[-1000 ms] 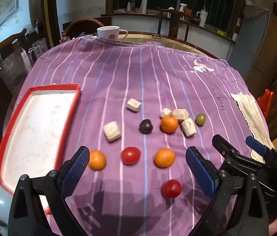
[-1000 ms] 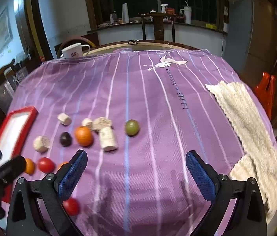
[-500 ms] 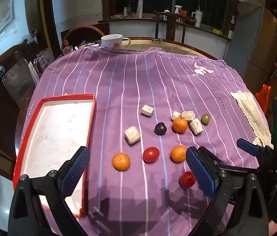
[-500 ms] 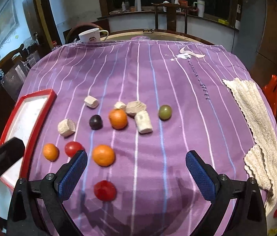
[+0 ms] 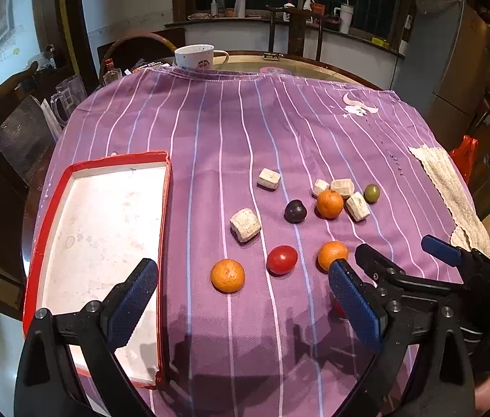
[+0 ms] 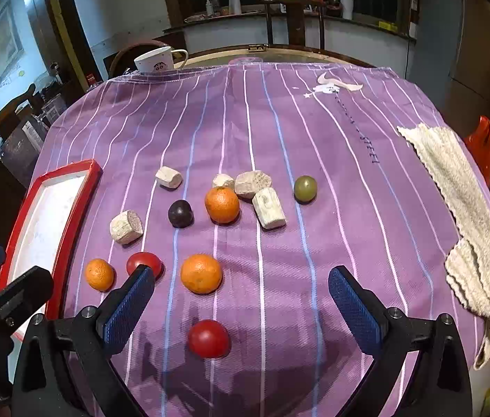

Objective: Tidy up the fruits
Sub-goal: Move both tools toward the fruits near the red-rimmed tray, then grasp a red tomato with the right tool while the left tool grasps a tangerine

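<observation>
Fruits lie loose on a purple striped cloth (image 5: 231, 128): three oranges (image 6: 201, 273) (image 6: 222, 204) (image 6: 99, 274), two red tomatoes (image 6: 208, 338) (image 6: 144, 262), a dark plum (image 6: 180, 213) and a green fruit (image 6: 305, 188). Several pale chunks (image 6: 268, 207) sit among them. A red-rimmed white tray (image 5: 165, 208) lies at the left, empty. My left gripper (image 5: 243, 300) hovers open near the tray's corner, in front of an orange (image 5: 227, 275). My right gripper (image 6: 241, 307) is open above the nearest tomato, holding nothing.
A beige towel (image 6: 460, 215) drapes over the table's right edge. A white mug (image 5: 194, 57) stands at the far edge of the cloth. Chairs and glass mugs (image 5: 66, 99) crowd the left side. The right gripper's fingers (image 5: 376, 266) show in the left wrist view.
Both grippers have pulled back and shifted left. The tray and fruits now appear further right and fuller in both views. Nothing on the cloth has moved.
</observation>
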Demonstrator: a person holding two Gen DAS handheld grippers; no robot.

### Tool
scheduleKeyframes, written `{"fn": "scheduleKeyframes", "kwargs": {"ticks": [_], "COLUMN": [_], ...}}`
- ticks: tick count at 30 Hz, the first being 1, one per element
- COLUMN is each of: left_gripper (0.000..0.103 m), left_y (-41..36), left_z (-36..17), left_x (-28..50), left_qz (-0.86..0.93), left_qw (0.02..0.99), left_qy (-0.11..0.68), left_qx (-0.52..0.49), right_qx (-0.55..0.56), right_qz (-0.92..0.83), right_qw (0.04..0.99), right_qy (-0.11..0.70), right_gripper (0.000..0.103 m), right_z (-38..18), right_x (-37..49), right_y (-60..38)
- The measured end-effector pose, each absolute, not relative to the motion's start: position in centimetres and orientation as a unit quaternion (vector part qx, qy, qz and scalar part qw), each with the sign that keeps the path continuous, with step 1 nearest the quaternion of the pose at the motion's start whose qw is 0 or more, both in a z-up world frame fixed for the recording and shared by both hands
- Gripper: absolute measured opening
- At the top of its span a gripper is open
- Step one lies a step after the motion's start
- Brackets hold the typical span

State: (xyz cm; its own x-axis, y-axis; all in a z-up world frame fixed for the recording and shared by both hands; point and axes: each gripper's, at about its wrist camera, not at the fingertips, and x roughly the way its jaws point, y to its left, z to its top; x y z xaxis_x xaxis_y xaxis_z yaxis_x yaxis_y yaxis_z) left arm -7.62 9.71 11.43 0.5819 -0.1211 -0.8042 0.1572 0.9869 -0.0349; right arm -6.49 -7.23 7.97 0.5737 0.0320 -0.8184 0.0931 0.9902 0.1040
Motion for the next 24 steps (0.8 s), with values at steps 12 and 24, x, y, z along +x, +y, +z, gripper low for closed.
{"fn": "scheduleKeyframes", "kwargs": {"ticks": [12,24], "left_gripper": [0.098,0.098], "left_y": [10.1,13.8], "left_z": [9.1,9.2], "left_x": [-6.6,-4.8], "left_qz": [-0.080,-0.056], "left_qw": [0.872,0.872], "left_qy": [0.483,0.485], "left_qx": [0.014,-0.025], "right_qx": [0.108,0.107], "right_qz": [-0.013,-0.024], "right_qw": [0.871,0.871], "right_qy": [0.480,0.478], "right_gripper": [0.102,0.099], "right_z": [6.2,6.2], "right_x": [-6.2,-6.4], "right_y": [-8.2,-11.4]}}
